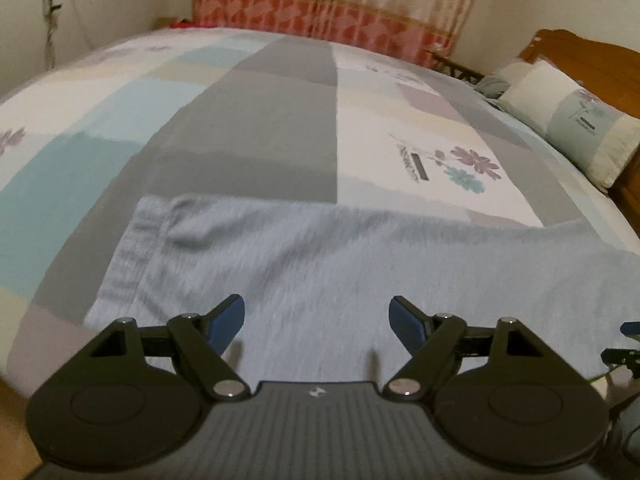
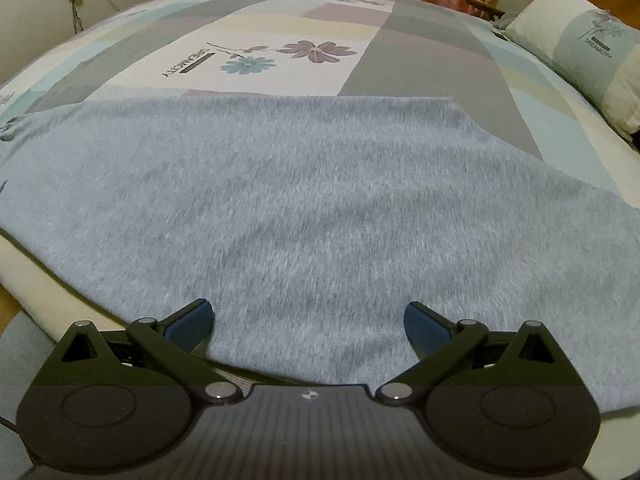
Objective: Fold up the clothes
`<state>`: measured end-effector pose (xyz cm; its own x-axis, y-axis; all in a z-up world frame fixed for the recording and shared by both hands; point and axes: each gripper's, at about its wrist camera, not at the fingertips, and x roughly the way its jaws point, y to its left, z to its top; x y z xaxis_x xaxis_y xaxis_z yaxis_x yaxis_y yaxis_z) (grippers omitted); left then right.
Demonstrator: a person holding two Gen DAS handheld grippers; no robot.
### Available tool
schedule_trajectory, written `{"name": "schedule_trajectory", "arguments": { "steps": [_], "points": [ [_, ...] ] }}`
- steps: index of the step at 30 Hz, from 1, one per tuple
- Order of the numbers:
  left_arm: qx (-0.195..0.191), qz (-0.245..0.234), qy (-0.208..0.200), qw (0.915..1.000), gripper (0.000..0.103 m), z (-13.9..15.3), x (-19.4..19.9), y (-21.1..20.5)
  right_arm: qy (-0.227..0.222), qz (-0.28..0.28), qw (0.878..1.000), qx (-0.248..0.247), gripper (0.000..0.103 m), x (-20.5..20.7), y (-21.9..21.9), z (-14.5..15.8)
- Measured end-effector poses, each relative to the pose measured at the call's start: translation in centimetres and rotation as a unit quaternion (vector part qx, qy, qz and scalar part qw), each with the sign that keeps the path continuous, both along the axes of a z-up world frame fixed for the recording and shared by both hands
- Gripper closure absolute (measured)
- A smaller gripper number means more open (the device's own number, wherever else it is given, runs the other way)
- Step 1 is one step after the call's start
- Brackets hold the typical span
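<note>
On the bed [image 2: 420, 60] | pillow [image 2: 580, 52] far right | grey garment [image 2: 300, 200] flat — under both tools, left tool [image 1: 316, 322] and right tool [image 2: 308, 328] wide, empty

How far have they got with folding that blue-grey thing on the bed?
Done: the blue-grey garment lies spread flat on the patchwork bedspread. In hand: nothing; the left gripper and right gripper hover open over it. Left: every fold, apparently.

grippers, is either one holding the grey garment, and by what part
Nothing is held. The left gripper and the right gripper both stand open above the grey garment, which lies flat on the bed.
</note>
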<state>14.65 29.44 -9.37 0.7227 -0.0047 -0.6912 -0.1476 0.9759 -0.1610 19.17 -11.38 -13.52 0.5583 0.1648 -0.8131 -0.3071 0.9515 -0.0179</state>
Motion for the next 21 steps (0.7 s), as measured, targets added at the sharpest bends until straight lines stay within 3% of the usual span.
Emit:
{"name": "schedule_trajectory", "arguments": {
  "steps": [7,15,21],
  "points": [
    [0.007,0.039,0.049,0.998,0.023,-2.3,2.3,1.5,0.002,-0.002,1.0,-0.001,0.0,0.1,0.1,0.0],
    [0.008,0.072,0.045,0.9963,0.023,-1.2,0.0,1.8,-0.001,0.001,1.0,0.001,0.0,0.0,-0.1,-0.1],
    [0.03,-0.003,0.015,0.9994,0.022,-0.4,-1.5,-2.5,-0.006,0.0,1.0,0.002,0.0,-0.2,-0.1,-0.2]
  ]
}}
